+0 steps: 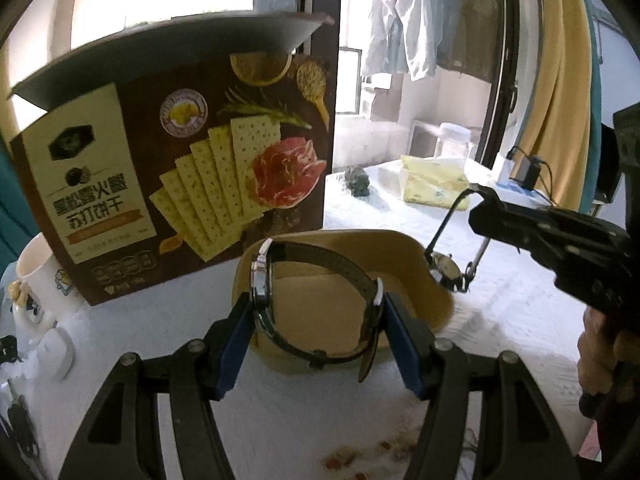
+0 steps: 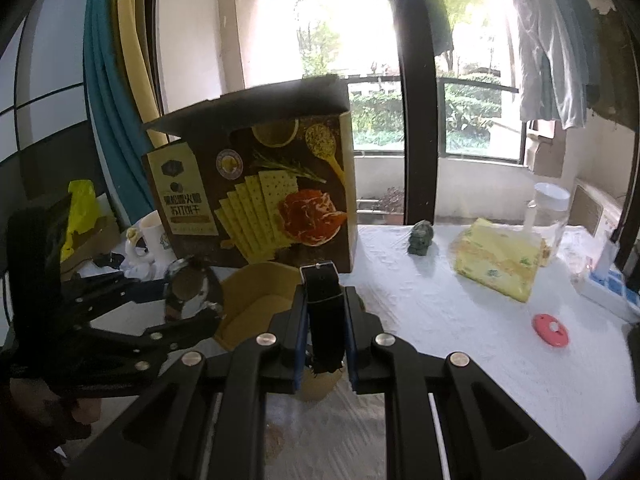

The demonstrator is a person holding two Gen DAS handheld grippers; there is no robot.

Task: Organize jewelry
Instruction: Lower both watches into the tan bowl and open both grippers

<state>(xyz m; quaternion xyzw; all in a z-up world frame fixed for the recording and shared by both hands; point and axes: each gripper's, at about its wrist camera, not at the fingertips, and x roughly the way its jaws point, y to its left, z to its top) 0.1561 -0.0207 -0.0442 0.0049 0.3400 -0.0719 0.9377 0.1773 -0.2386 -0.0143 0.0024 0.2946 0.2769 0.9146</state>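
My left gripper (image 1: 318, 312) is shut on a silver watch with a black looped strap (image 1: 320, 260), held just above the open tan box (image 1: 424, 264). In the right wrist view the same watch's face (image 2: 188, 292) shows at the left, over the tan box (image 2: 260, 300). My right gripper (image 2: 325, 312) is shut on the black strap (image 2: 324, 304) of a second watch. In the left wrist view that second watch (image 1: 446, 268) hangs from the right gripper (image 1: 480, 208) beside the box's right rim.
A brown cracker box (image 1: 180, 168) stands behind the tan box. A white mug (image 1: 36, 276) is at the left. On the white cloth lie a yellow tissue pack (image 2: 500, 260), a small dark figurine (image 2: 420, 238), a plastic jar (image 2: 550, 216) and a pink disc (image 2: 550, 330).
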